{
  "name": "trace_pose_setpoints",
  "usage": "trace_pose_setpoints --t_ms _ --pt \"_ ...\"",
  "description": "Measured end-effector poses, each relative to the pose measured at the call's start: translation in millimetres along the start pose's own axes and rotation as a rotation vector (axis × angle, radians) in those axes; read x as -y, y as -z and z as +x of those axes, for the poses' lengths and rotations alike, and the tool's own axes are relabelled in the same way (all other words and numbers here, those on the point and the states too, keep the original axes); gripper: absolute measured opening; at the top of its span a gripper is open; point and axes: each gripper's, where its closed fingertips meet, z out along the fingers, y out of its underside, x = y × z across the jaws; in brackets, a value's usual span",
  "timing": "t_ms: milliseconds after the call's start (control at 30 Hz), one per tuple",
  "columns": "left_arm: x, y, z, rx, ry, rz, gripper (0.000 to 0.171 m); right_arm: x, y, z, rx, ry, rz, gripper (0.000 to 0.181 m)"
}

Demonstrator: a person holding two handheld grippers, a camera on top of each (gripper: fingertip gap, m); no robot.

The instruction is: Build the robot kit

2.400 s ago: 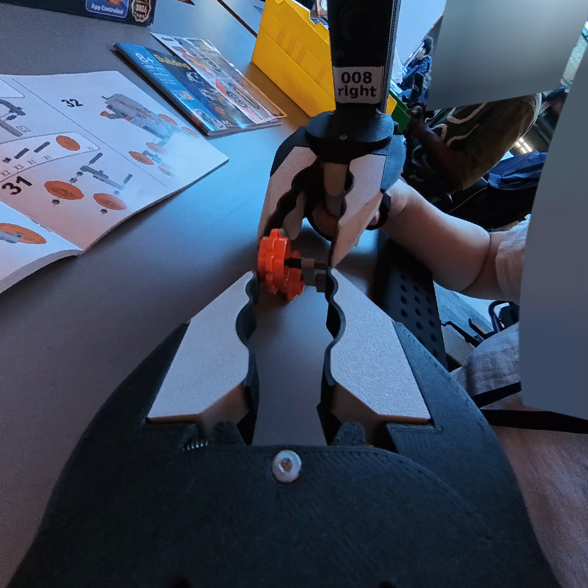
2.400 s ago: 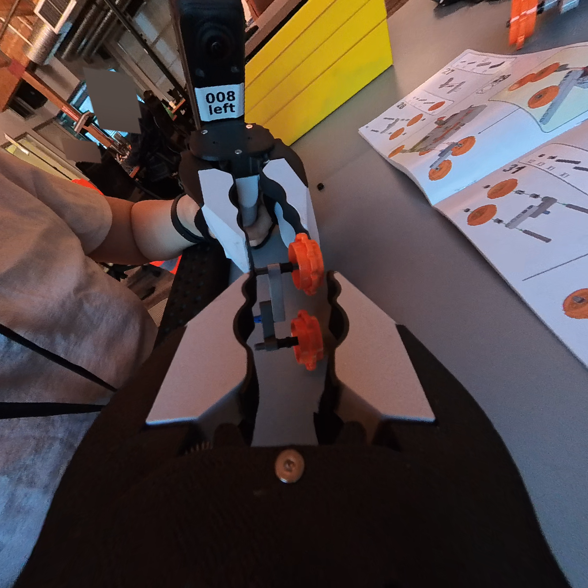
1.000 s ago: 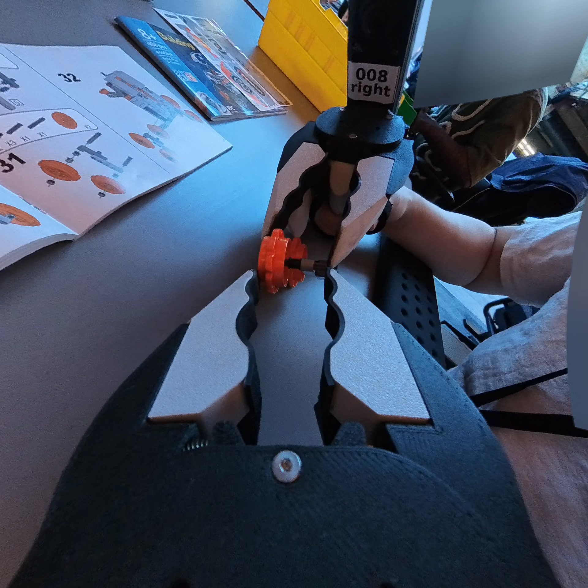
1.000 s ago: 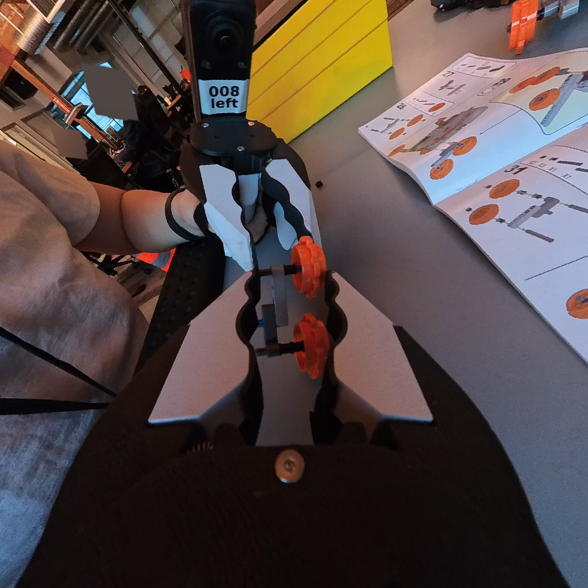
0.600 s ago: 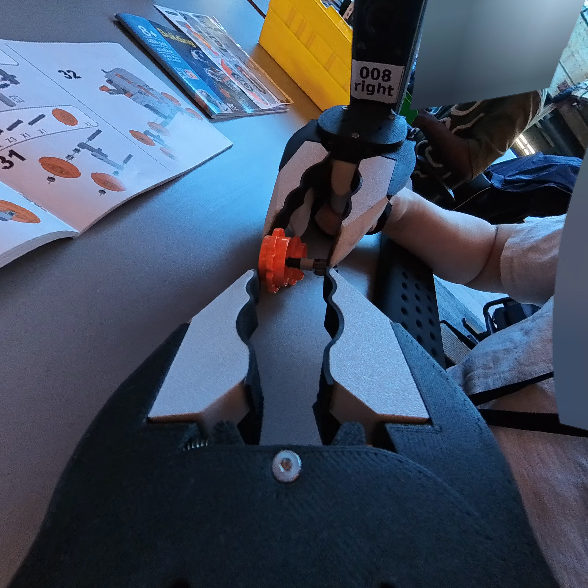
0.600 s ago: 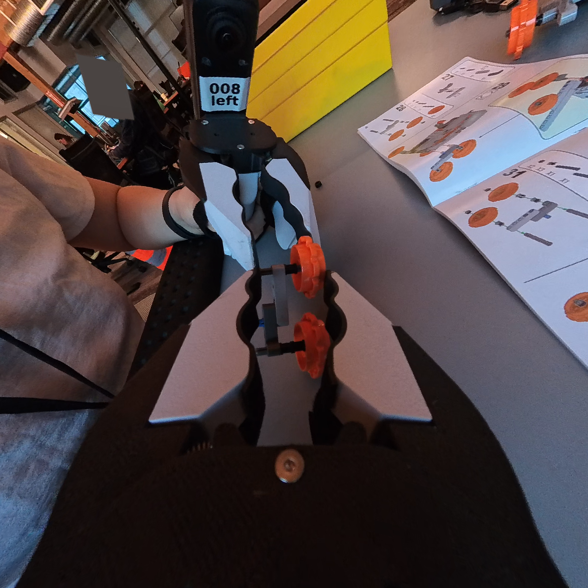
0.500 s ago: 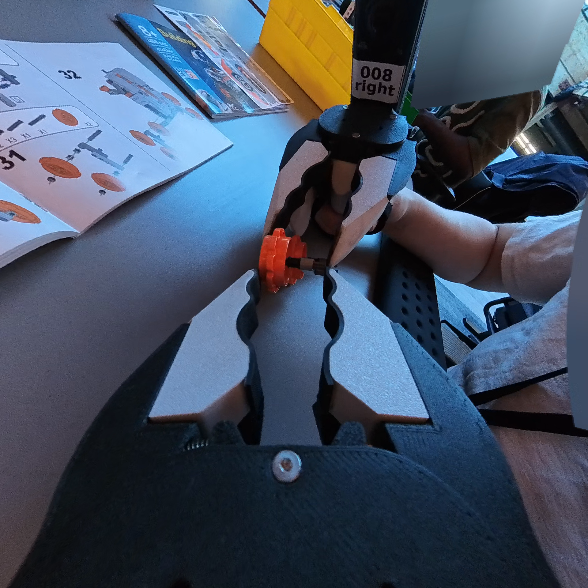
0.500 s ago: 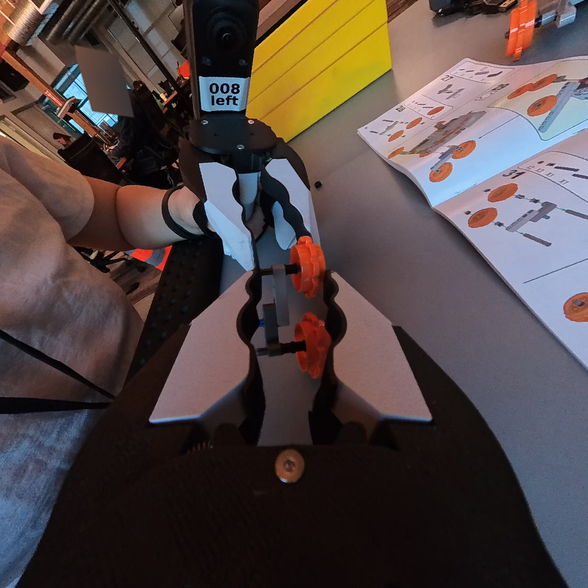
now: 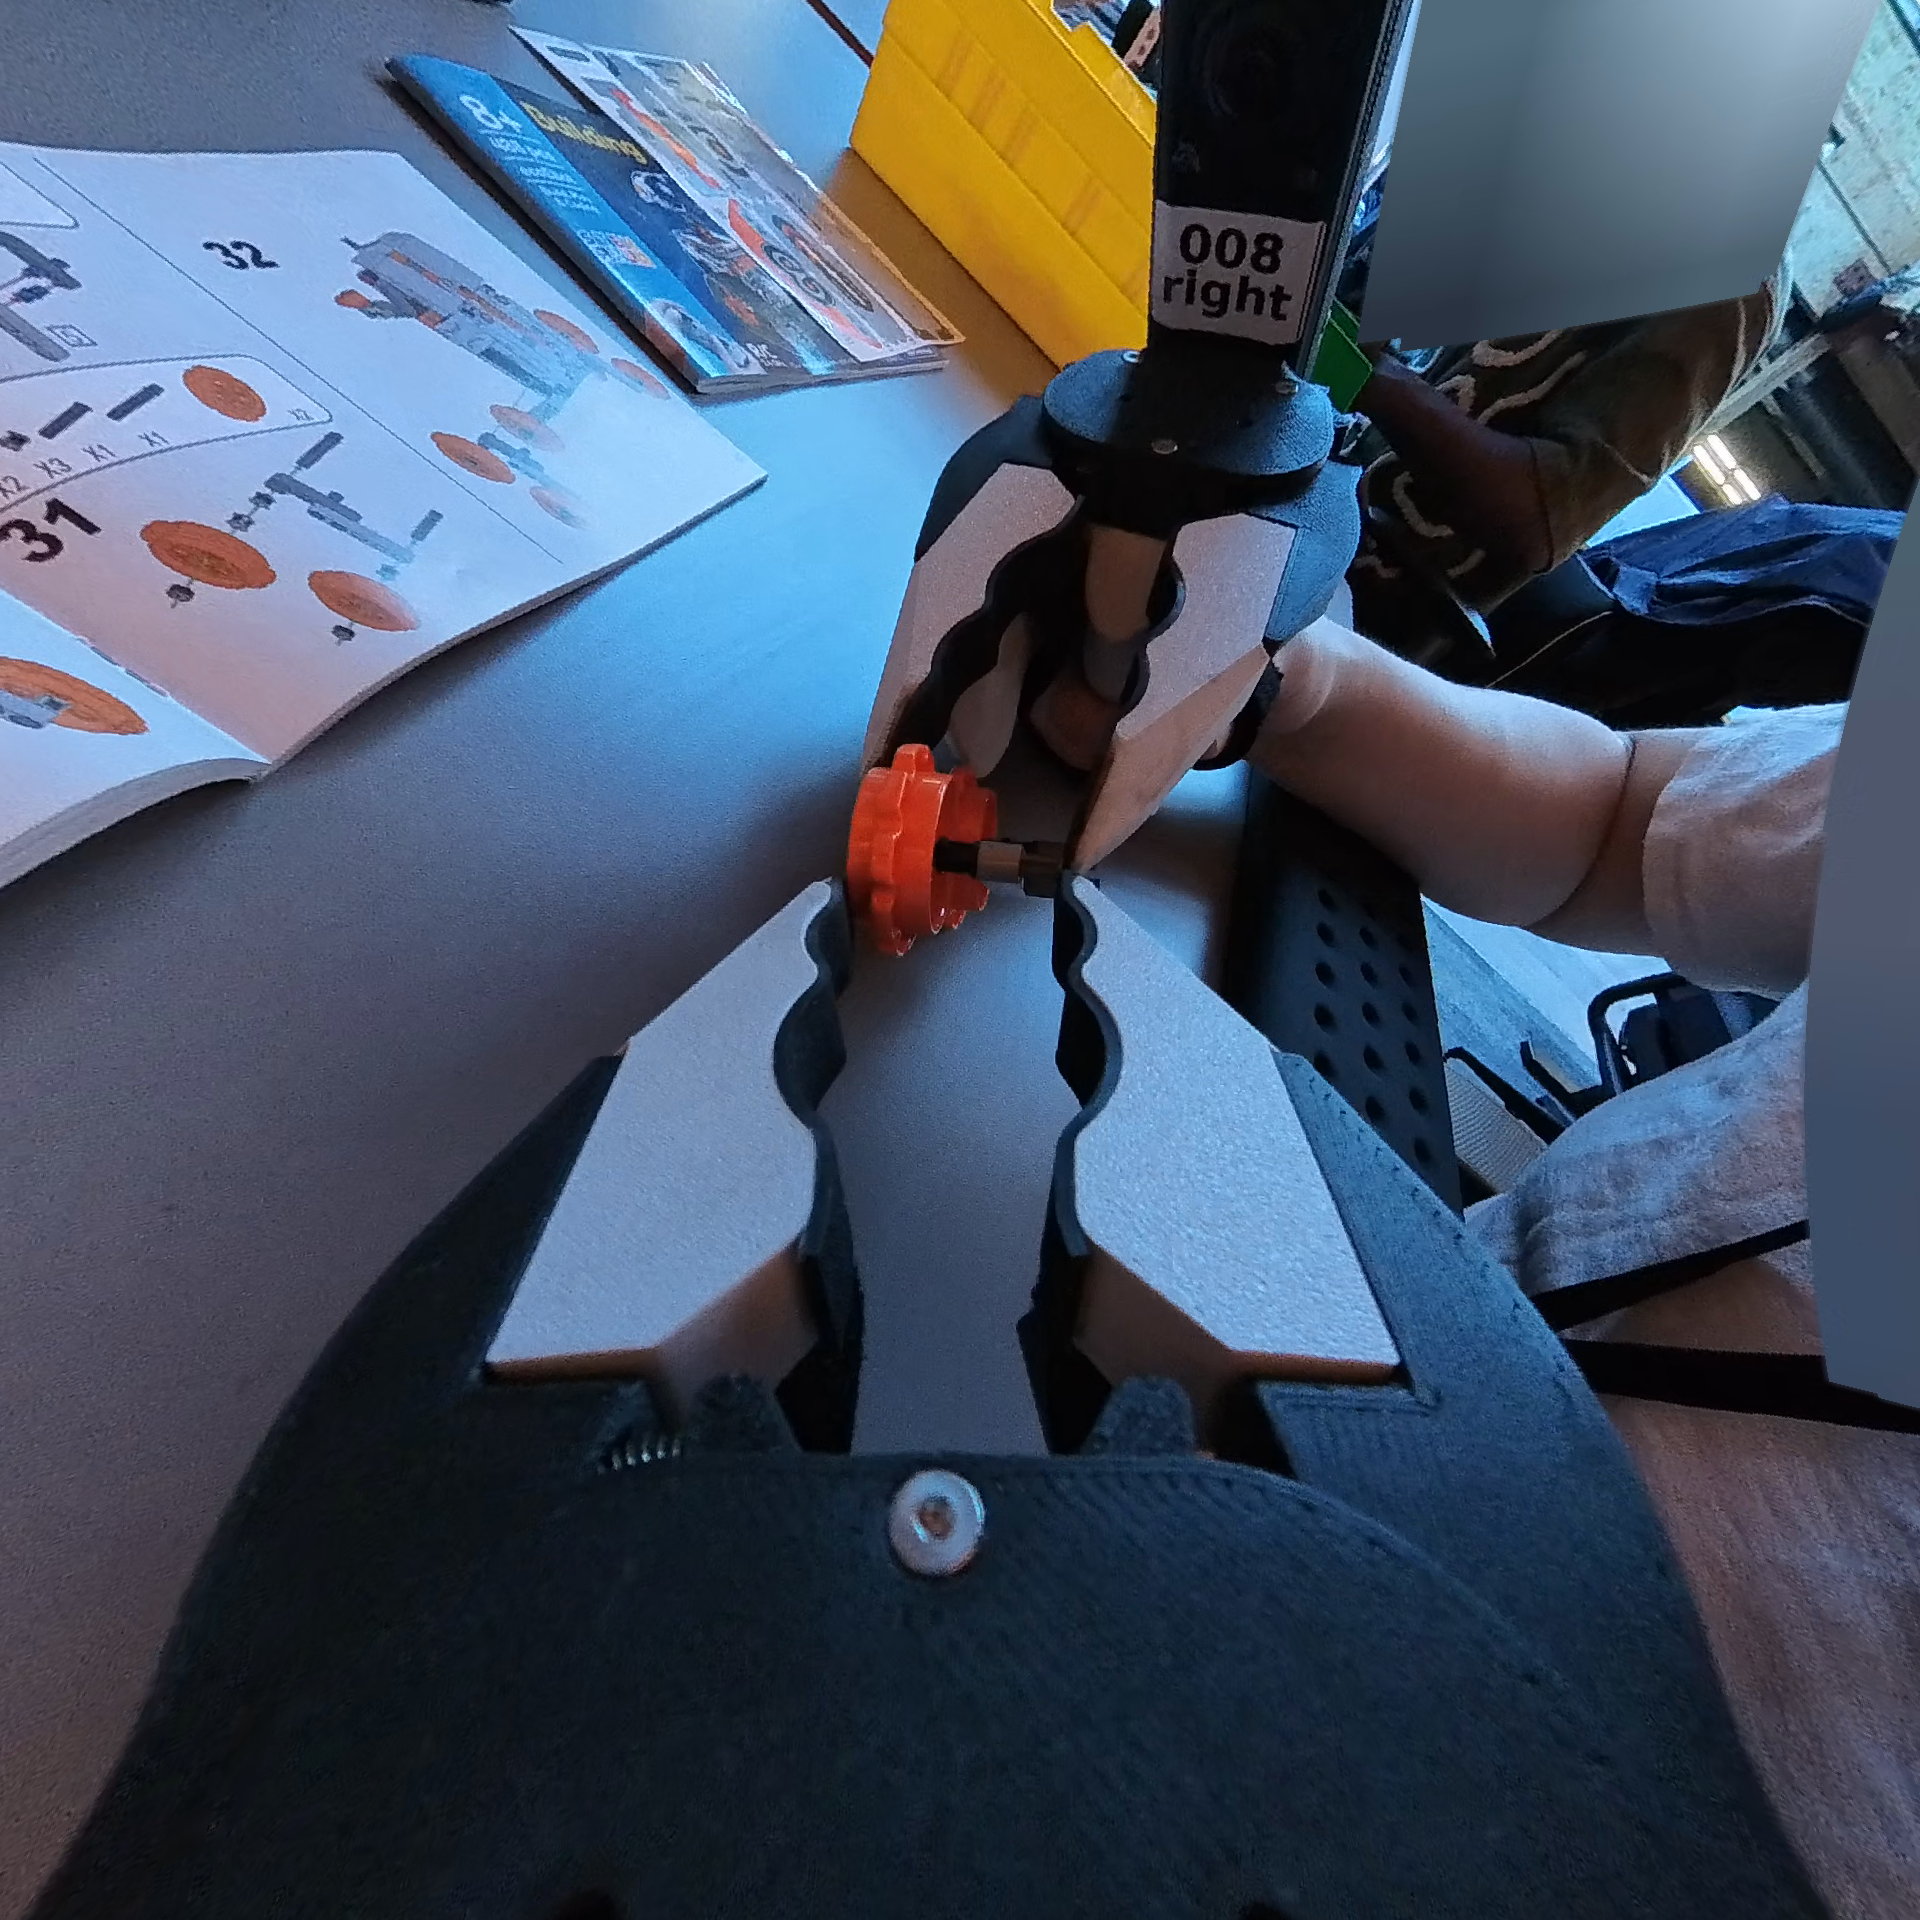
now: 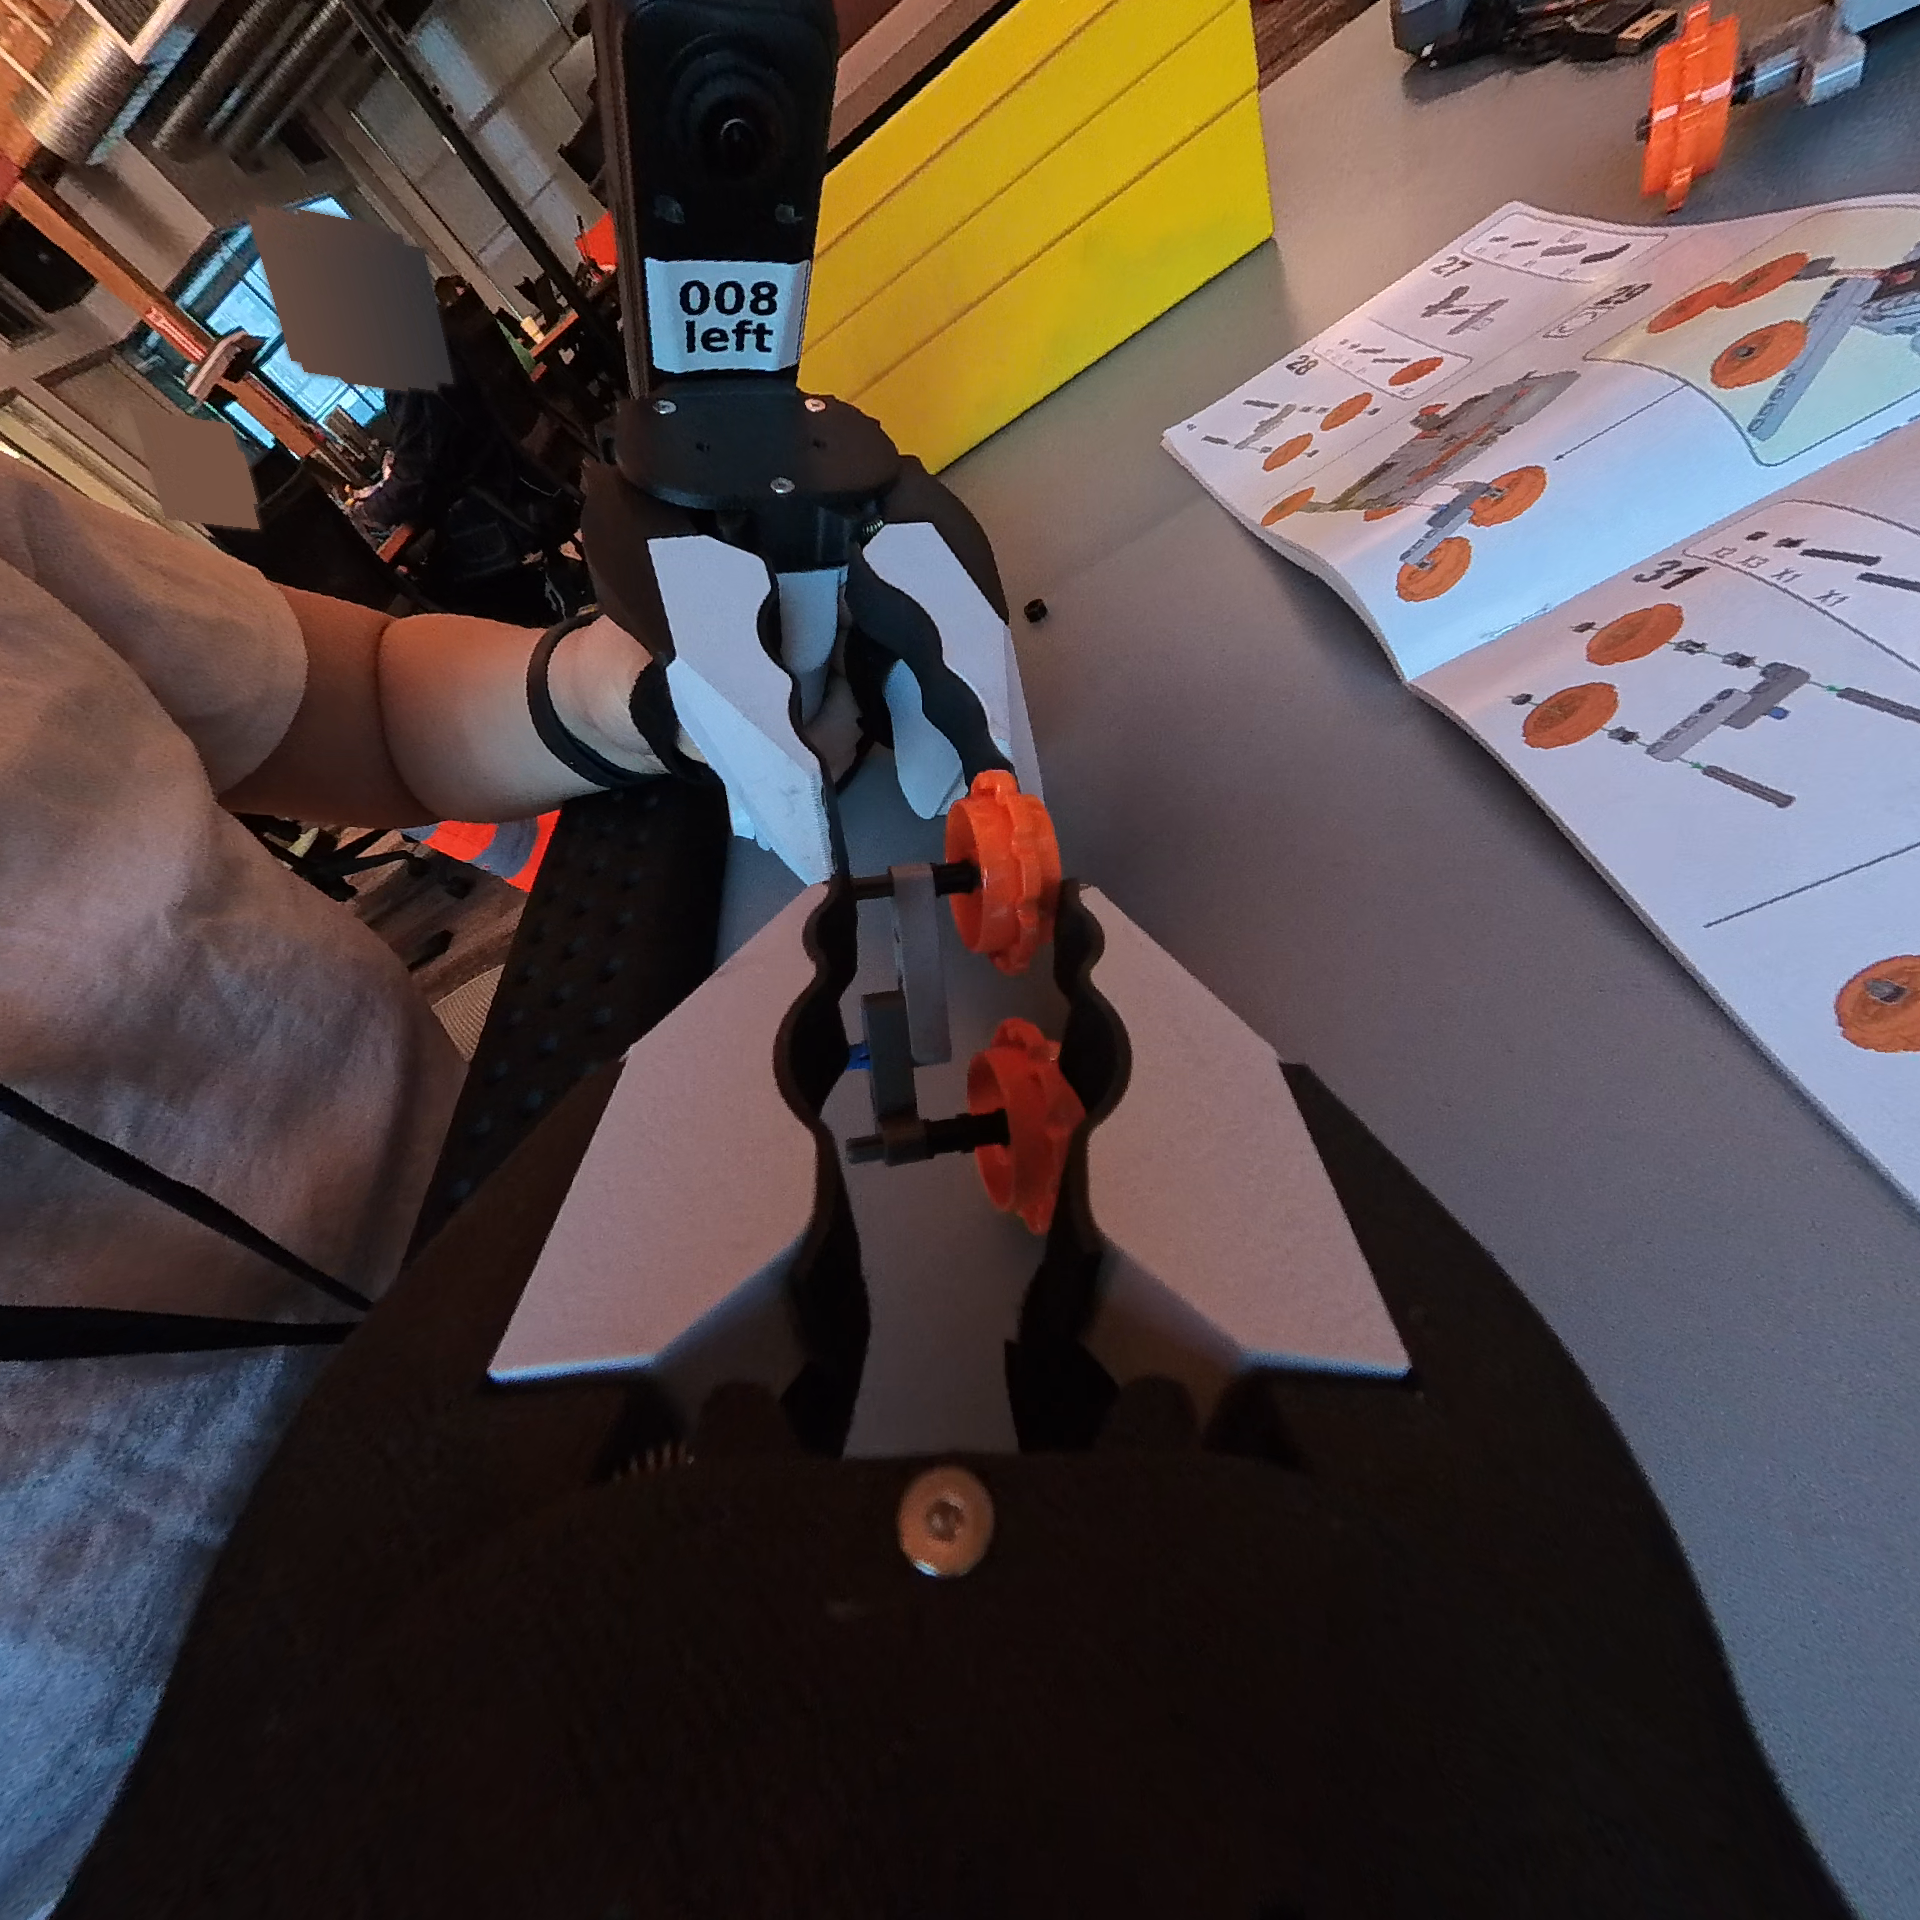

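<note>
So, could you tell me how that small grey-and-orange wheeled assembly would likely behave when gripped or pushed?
Probably light and stiff: the assembly is small plastic beams on thin black axles. Its round orange wheels suggest it could roll if pushed. Joints might shift if the right gripper squeezes hard.

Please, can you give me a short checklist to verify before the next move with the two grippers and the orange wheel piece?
1. Right gripper closed on the wheel assembly: ok, nearer orange wheel and axle end touch its fingers.
2. Left gripper closed across the farther orange wheel and its axle: ok.
3. Assembly lifted off the table: cannot tell.
4. Instruction booklet apart from both grippers: ok.
5. Small black part clear of grippers: ok.
</note>
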Motion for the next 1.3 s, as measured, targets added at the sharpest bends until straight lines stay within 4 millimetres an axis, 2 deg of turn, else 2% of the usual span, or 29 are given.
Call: trace_pose_setpoints --t_ms 100,267,433,500,667,733,800,867,967,1133,1233,1300 --pt "1 0 0 -0.013 0.004 0.005 0.036 2 0 0 0.010 -0.005 0.007 0.038" --pt "0 0 5 0.047 -0.181 -0.006 0.037 2 2 -5 -0.045 0.233 -0.002 0.038" --pt "1 1 4 0.110 -0.308 -0.013 0.042 2 3 -7 -0.057 0.281 -0.003 0.038" --pt "0 1 3 0.152 -0.399 -0.028 0.047 -1 2 -9 -0.066 0.331 -0.021 0.038" --pt "-7 1 7 0.230 -0.693 -0.076 0.038 -7 -1 -10 -0.108 0.470 -0.067 0.038" --pt "-11 -1 6 0.234 -0.694 -0.095 0.039 -9 -2 -11 -0.118 0.537 -0.080 0.038" --pt "-9 -1 4 0.239 -0.673 -0.092 0.047 -8 -1 -14 -0.126 0.604 -0.067 0.038" --pt "-11 -1 8 0.215 -0.678 -0.093 0.037 -6 -1 -15 -0.138 0.629 -0.055 0.038" --pt "-14 -2 5 0.253 -0.746 -0.121 0.037 -11 -3 -11 -0.150 0.647 -0.089 0.038" --pt "-22 -2 -2 0.273 -0.758 -0.183 0.037 -16 -6 -10 -0.144 0.657 -0.127 0.039" --pt "-19 -2 0 0.278 -0.769 -0.169 0.036 -18 -6 -10 -0.147 0.679 -0.145 0.046" --pt "-19 -2 0 0.275 -0.761 -0.168 0.036 -20 -7 -6 -0.177 0.707 -0.169 0.043"
